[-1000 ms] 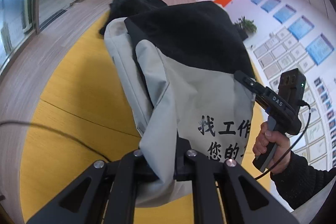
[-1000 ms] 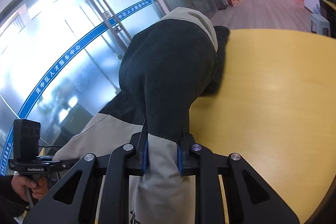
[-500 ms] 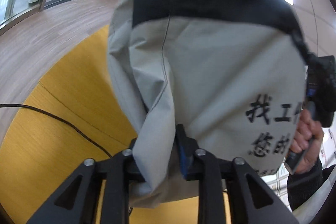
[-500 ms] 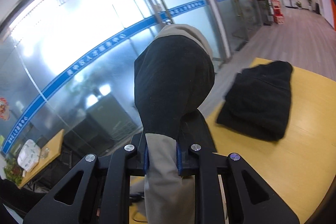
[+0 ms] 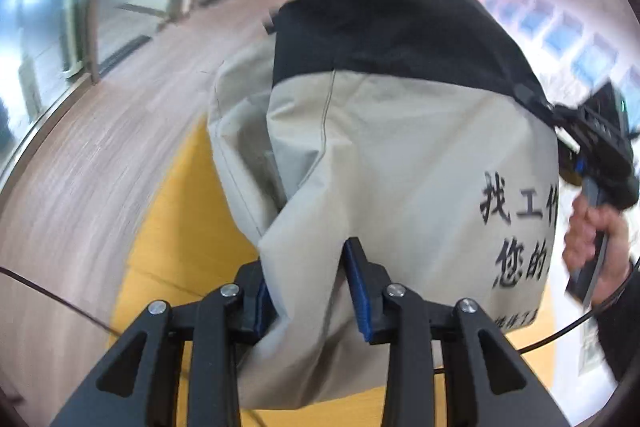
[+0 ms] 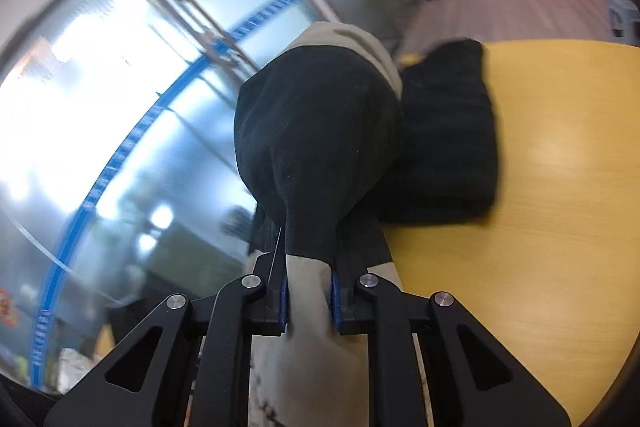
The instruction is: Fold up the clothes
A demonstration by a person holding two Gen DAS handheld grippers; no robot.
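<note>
Bench [image 6: 540, 227]: yellow wood, curved edge; carries 1 folded black garment [image 6: 452, 147].

Jacket [image 5: 400, 155]: grey body, black upper panel, printed characters; hangs in the air above the bench between 2 grippers. Judged light, soft and limp, perhaps slightly slick; best taken at hem or seam edges, where layers bunch.

Left hand-held gripper [image 5: 312, 291]: jaws opening, grey cloth between them; the right pad looks clear of it, though blur hinders.

Right hand-held gripper [image 6: 310, 301]: jaws closing, pinching a narrow grey fold of the jacket.
</note>
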